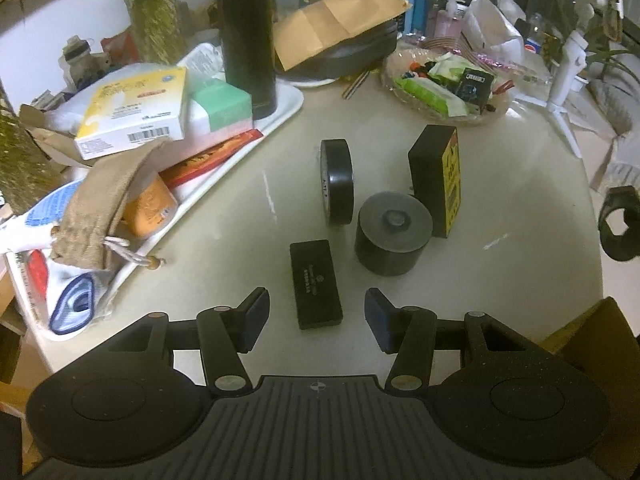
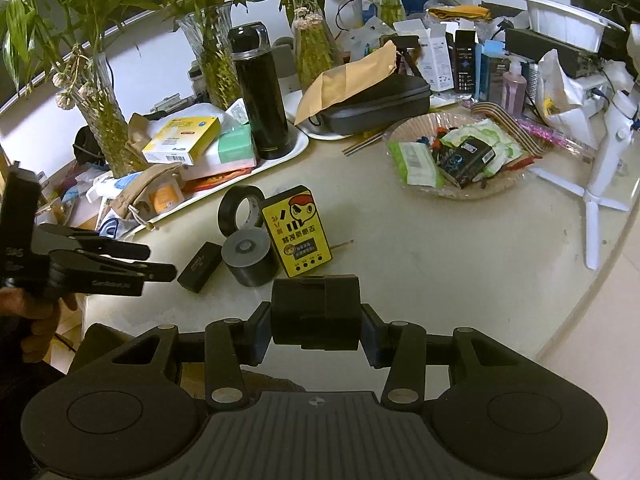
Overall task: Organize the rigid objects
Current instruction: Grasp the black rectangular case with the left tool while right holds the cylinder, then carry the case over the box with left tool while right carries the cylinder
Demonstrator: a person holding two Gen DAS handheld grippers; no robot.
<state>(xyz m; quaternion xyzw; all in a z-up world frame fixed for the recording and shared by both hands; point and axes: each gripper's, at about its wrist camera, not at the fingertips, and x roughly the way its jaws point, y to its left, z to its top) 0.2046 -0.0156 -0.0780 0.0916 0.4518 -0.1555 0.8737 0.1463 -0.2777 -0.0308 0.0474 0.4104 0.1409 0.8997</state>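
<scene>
Four dark objects stand grouped on the pale table: a flat black box (image 1: 316, 283) (image 2: 199, 266), an upright black tape roll (image 1: 337, 182) (image 2: 240, 210), a grey cylinder (image 1: 393, 233) (image 2: 250, 261), and an upright yellow-faced black box (image 1: 436, 180) (image 2: 297, 232). My left gripper (image 1: 316, 322) is open, its fingers either side of the flat black box's near end; it also shows in the right wrist view (image 2: 160, 262). My right gripper (image 2: 316, 334) is shut on a black block-shaped object (image 2: 316, 312), held above the table just in front of the yellow box.
A white tray (image 1: 240, 160) with boxes, a pouch and a black flask (image 1: 248, 36) lies left. A glass dish of packets (image 2: 456, 156), a grey case with a brown envelope (image 2: 372, 96), vases and a white tripod (image 2: 604, 152) crowd the back and right.
</scene>
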